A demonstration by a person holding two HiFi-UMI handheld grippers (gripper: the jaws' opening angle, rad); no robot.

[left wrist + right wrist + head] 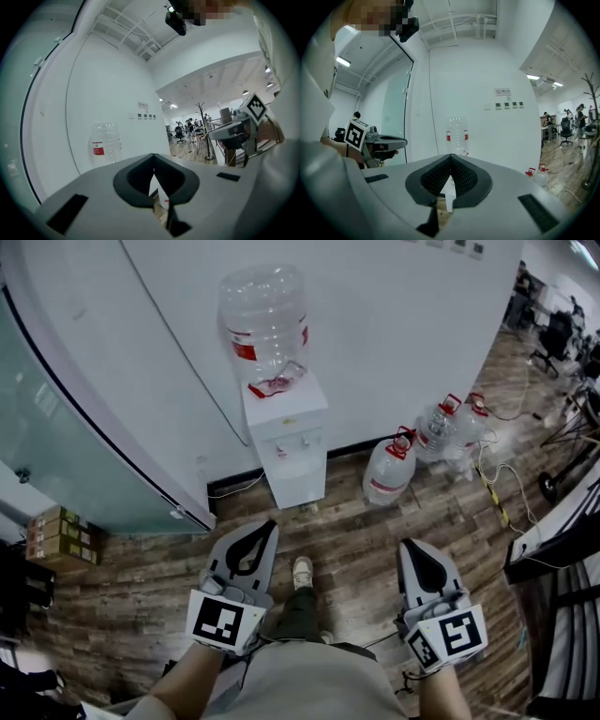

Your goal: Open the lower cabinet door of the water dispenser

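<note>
Right now you are standing well apart from the water dispenser (pixel 286 423), which is sitting against the white wall (pixel 394 324) with a clear bottle (pixel 264 320) on top. Its lower cabinet door (pixel 300 482) is sitting closed. You are holding the left gripper (pixel 269 525) and right gripper (pixel 406 545) out before you, both clenched on nothing (tips meeting). Spare bottles (pixel 389 472) are standing on the floor just beside it.

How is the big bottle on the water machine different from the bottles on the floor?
The bottle on the dispenser sits high up, neck down, alone. The floor bottles stand neck up by the wall, several together, with red handles on top. Both kinds are clear plastic with red labels.
</note>
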